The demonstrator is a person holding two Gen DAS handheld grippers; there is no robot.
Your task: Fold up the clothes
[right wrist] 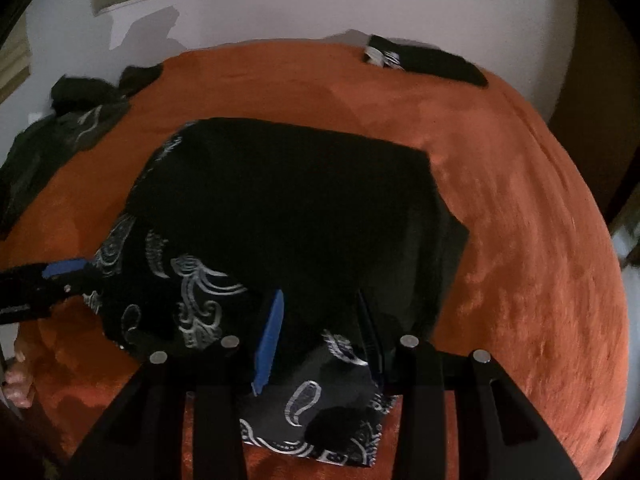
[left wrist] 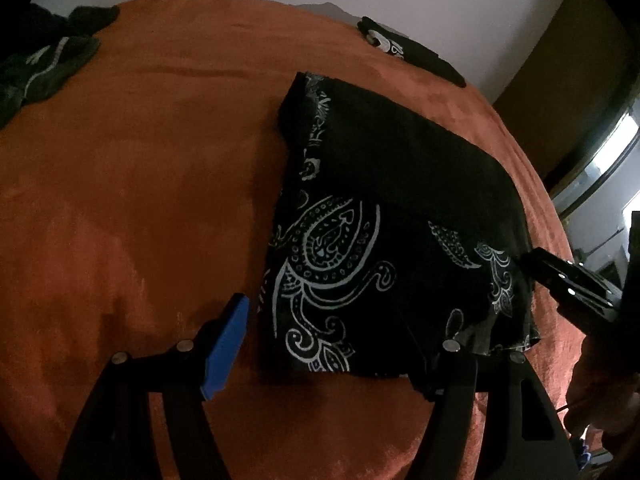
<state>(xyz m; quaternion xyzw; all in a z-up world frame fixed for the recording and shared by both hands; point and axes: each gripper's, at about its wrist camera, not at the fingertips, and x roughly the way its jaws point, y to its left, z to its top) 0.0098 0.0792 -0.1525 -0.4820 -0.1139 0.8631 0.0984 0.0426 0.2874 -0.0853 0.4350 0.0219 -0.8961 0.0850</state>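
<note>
Both grippers sat at my folded shirt [left wrist: 400, 208] on blanket [left wrist: 140, 180]: left gripper [left wrist: 340, 344] gaped wide; right gripper [right wrist: 320, 344] part-spread, astride near hem.

garment [left wrist: 400, 168]: black, white paisley | bedcover [left wrist: 140, 160]: orange | finger pad [left wrist: 226, 348]: blue

Black paisley-printed garment [left wrist: 360, 240] lies folded flat on the orange bedcover [left wrist: 140, 180]; plain black flap uppermost.
</note>
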